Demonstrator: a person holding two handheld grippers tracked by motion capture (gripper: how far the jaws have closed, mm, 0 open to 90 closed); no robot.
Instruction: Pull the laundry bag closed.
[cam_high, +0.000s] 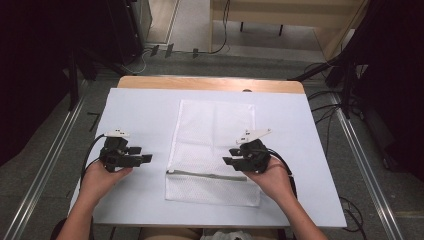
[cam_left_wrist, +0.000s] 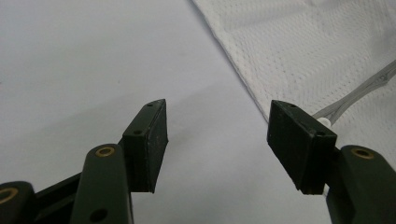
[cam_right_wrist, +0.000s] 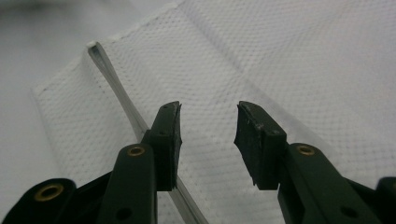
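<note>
A white mesh laundry bag (cam_high: 212, 150) is laid flat at the table's (cam_high: 135, 105) middle. The right gripper (cam_high: 231, 159) is held parted over its grey zipper (cam_high: 207, 174); the left gripper (cam_high: 145, 156) is held open beside it.

Two bare forearms enter from the bottom edge of the high view, each hand gripping a black set of tongs. Left tongs (cam_high: 148, 158) sit at left-centre of the frame, jaws pointing toward frame right, held low and level; cable loops back along the left wrist. In the left gripper view jaws stand wide apart, nothing between them. Right tongs (cam_high: 227, 160) at right-centre, jaws pointing toward frame left, wrist angled inward, grey plate on top. In the right gripper view (cam_right_wrist: 208, 123) jaws are partly apart, pads pressing on nothing.
</note>
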